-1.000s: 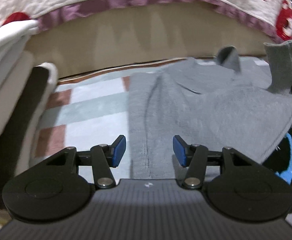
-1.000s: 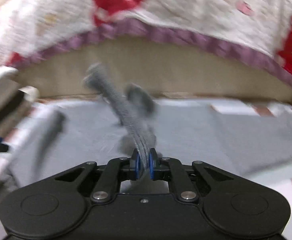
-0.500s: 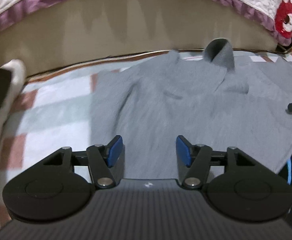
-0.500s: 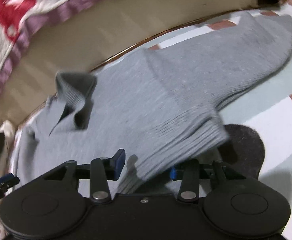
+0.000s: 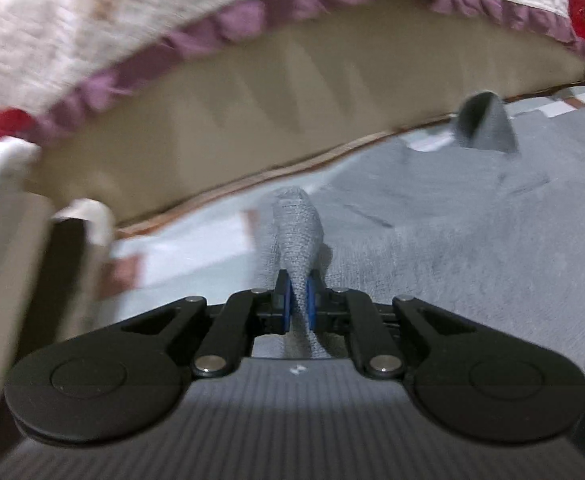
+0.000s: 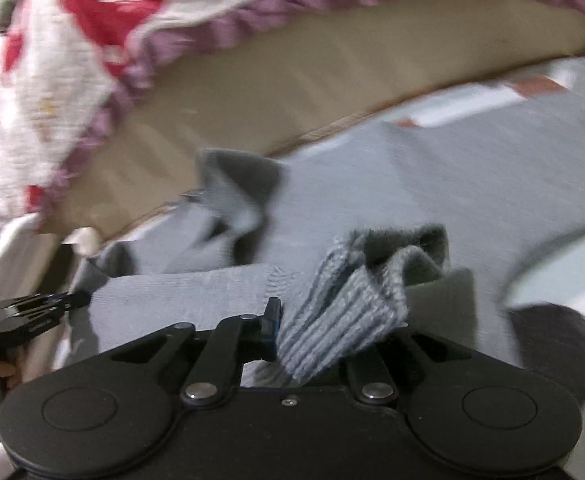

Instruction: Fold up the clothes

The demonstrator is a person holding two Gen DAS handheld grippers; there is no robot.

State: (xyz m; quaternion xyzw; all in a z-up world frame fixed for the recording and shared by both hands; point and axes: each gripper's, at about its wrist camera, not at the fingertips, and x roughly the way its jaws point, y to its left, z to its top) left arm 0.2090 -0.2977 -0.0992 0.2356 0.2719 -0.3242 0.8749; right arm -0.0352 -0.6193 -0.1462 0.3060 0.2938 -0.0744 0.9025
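Left gripper (image 5: 299, 304) pinched tight on a fold of sweater (image 5: 472, 240), held low. Right gripper (image 6: 332, 332) closed around the ribbed cuff (image 6: 344, 308).

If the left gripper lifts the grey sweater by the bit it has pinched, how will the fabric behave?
Probably floppy: the grey sweater bunches into a soft ridge where the left gripper has its jaws shut on it. The thick ribbed cuff suggests some weight, so the rest would likely sag and trail. The fuzzy knit seems unlikely to slip.
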